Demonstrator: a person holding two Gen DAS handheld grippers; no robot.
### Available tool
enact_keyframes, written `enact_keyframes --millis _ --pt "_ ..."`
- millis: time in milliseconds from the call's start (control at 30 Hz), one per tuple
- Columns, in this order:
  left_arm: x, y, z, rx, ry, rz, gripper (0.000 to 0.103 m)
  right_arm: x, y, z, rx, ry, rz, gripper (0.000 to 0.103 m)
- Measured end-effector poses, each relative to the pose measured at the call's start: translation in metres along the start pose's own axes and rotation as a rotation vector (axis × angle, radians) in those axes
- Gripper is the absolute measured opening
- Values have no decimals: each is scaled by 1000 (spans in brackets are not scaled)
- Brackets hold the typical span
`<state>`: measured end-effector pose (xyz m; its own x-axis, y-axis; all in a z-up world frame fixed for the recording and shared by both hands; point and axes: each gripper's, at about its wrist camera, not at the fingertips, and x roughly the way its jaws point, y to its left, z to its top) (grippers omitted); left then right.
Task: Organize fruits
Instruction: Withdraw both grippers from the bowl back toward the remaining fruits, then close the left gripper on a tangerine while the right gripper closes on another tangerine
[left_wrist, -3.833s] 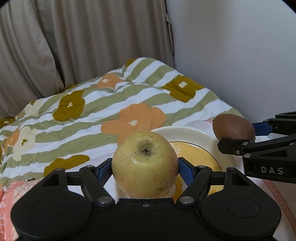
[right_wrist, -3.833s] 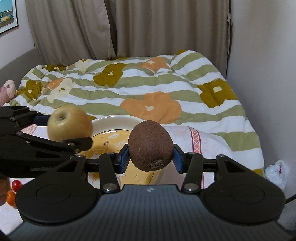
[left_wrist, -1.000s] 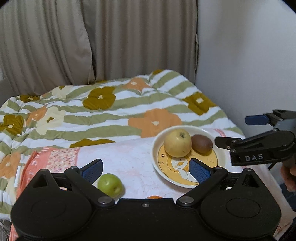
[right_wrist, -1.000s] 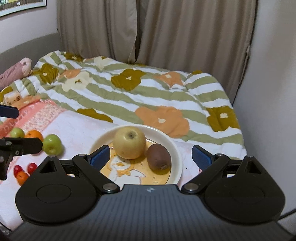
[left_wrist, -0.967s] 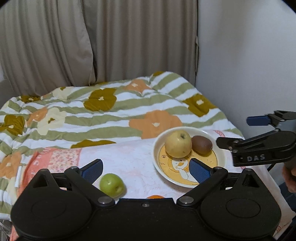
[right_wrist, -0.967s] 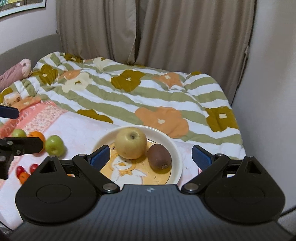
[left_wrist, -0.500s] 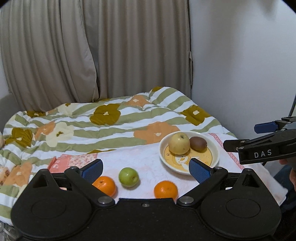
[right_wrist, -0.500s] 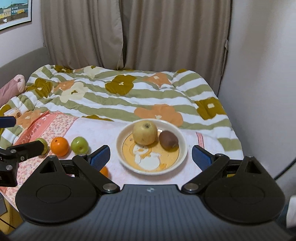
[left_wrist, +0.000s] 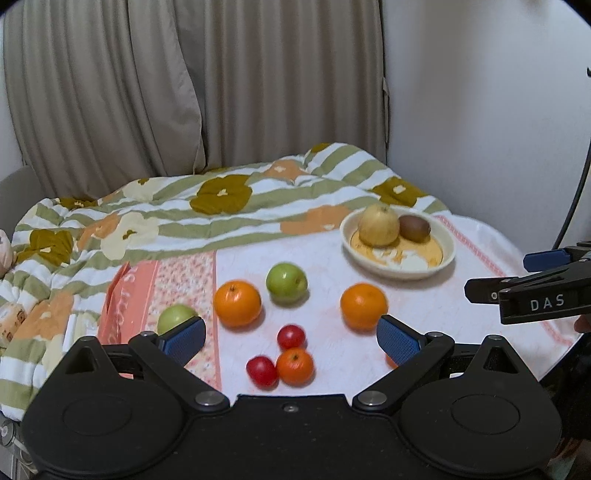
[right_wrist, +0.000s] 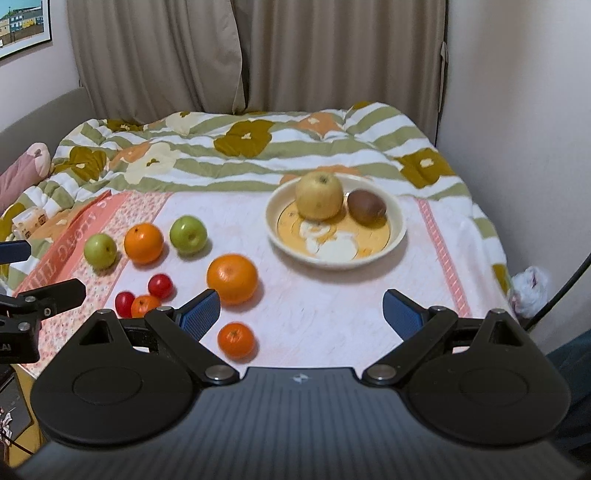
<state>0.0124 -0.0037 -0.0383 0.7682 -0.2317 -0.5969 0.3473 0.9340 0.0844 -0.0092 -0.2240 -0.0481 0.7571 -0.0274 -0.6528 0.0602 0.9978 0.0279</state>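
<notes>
Both tools, left tool (left_wrist: 290, 341) and right tool (right_wrist: 301, 308), gape empty; next, I judge, grasp the large round orange (right_wrist: 232, 278) for the cream ceramic plate (right_wrist: 397, 232).

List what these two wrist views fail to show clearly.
- Left wrist view: the left green apple is partly hidden by the left gripper finger; a small orange is almost wholly behind the other finger.
- Right wrist view: the small orange beside the tomatoes is cut by the right gripper finger.

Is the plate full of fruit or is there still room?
Still room. The plate holds only a yellow apple and a kiwi; its front half is bare.
</notes>
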Motion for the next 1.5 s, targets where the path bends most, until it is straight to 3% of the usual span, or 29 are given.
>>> enact_keyframes --millis 200,433,700,833,1100,1333,1500 --pt "24 8 -23 66 23 -24 96 22 15 -21 12 20 -5 103" --pt "55 5 -31 212 41 -75 91 47 29 -39 41 50 2 103" --pt "94 -2 -34 324 103 -131 70 67 39 -49 45 78 -7 103" --pt "105 -3 -34 340 123 -141 61 77 46 -52 16 105 -6 103" --pt "119 -5 -33 368 157 -144 58 87 57 -48 -3 119 11 103" --pt "122 -17 -38 508 170 -127 44 92 61 -46 -5 125 10 103" --pt "122 -19 -42 542 174 -123 44 94 60 -46 -6 126 3 103"
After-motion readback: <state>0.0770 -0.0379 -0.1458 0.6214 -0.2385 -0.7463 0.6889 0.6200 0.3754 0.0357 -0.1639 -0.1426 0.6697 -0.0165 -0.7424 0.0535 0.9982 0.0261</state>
